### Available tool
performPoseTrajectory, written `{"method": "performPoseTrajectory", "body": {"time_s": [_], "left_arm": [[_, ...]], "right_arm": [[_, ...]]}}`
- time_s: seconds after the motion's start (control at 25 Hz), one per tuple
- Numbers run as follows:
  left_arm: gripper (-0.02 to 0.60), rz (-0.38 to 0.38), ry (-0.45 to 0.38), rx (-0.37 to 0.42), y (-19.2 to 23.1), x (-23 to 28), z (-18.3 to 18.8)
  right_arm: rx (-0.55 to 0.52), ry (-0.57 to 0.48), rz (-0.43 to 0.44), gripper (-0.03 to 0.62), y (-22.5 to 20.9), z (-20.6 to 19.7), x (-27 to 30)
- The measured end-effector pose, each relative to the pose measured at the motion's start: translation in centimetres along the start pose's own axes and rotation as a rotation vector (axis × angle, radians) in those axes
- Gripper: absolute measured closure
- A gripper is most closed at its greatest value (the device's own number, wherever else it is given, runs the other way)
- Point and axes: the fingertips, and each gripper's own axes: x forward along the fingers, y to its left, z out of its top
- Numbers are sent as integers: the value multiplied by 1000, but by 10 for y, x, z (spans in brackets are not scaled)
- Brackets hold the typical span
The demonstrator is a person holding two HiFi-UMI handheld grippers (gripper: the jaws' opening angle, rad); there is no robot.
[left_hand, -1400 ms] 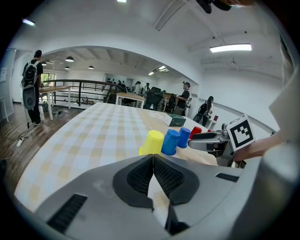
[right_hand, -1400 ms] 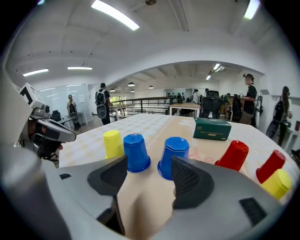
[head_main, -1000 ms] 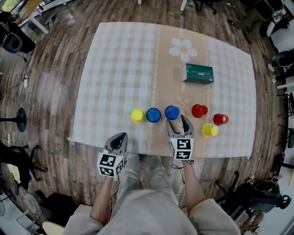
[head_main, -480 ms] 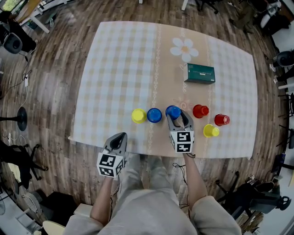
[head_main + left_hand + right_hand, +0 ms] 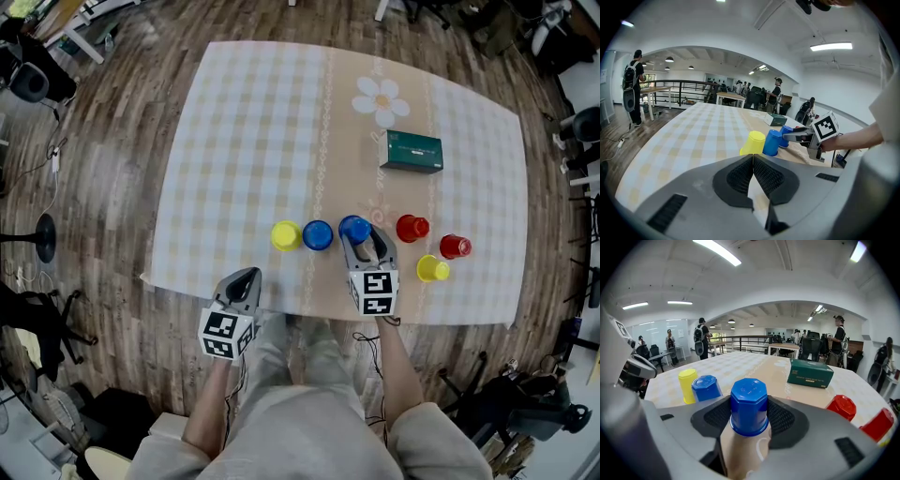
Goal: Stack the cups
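Observation:
Several upturned cups stand near the table's front edge: a yellow cup (image 5: 284,235), a blue cup (image 5: 318,234), a second blue cup (image 5: 354,228), two red cups (image 5: 411,228) (image 5: 455,247) and another yellow cup (image 5: 432,269). My right gripper (image 5: 364,242) straddles the second blue cup (image 5: 749,405), and its pads (image 5: 783,417) touch both sides of it. That cup still rests on the table. My left gripper (image 5: 243,285) hangs shut and empty off the front edge, its jaws (image 5: 752,158) pressed together, pointing at the first yellow cup (image 5: 753,143) and blue cup (image 5: 772,142).
A green box (image 5: 411,152) lies farther back on the checked tablecloth (image 5: 253,141), behind the red cups. The table's front edge (image 5: 281,305) runs just under both grippers. Chairs and people stand around the room, away from the table.
My right gripper has moved forward, so the second blue cup now sits between its jaws. The left gripper has stayed where it was.

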Motion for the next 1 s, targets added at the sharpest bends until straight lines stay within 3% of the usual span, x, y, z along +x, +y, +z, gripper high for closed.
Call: {"method": "performPoseTrajectory", "body": {"time_s": [0.88, 1.0], "left_arm": [[569, 2, 14, -7, 4, 2, -5], [569, 1, 14, -4, 3, 2, -4]], "right_arm": [[2, 13, 29, 350, 18, -14, 0], [22, 2, 44, 268, 18, -15, -2]]}}
